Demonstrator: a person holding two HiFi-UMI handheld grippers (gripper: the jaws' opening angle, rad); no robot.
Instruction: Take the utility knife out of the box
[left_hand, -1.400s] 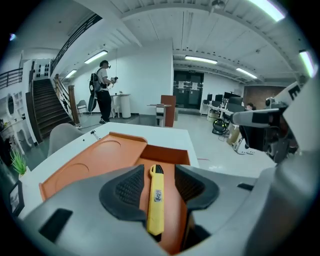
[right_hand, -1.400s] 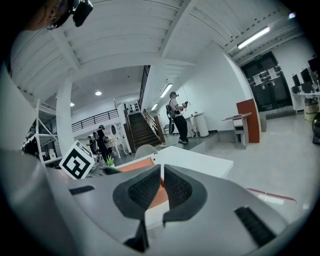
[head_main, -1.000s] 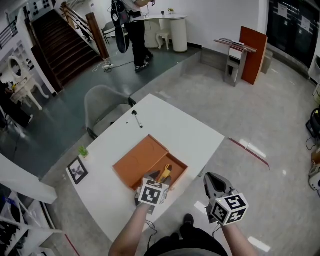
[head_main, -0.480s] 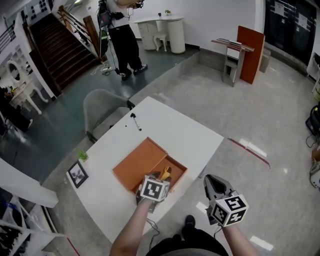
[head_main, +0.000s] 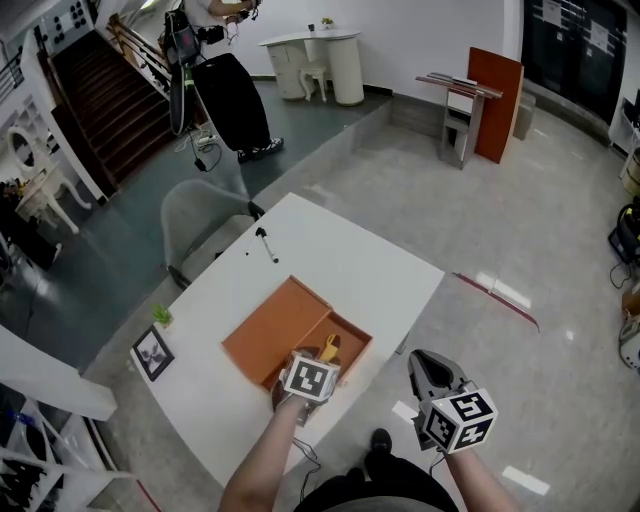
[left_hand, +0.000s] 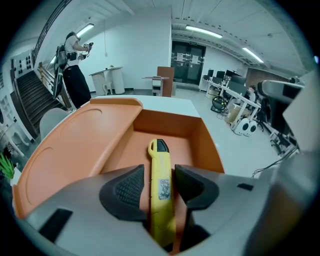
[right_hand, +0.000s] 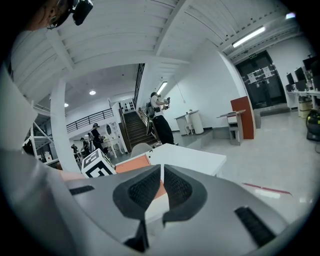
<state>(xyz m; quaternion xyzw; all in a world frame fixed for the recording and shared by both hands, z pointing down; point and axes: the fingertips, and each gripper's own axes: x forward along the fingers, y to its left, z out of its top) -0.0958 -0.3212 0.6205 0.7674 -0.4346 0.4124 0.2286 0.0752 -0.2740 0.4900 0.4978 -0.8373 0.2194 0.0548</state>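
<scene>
- The left tongs are gripping the yellow utility knife by its rear half, one pad pressing each flank.
- The knife is lying in the orange box on the white counter. Its long axis is running straight away from the tongs, with the black tip pointing at the far wall.
- With such a rearward grip, the knife is risking a droop or a slip, and the tip may catch that wall and drag the unheld box.
- The right tongs are hovering off the counter edge, nearly closed and holding nothing.

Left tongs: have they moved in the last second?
Yes, slightly: the left tongs edged forward over the box, covering more of the knife.
</scene>
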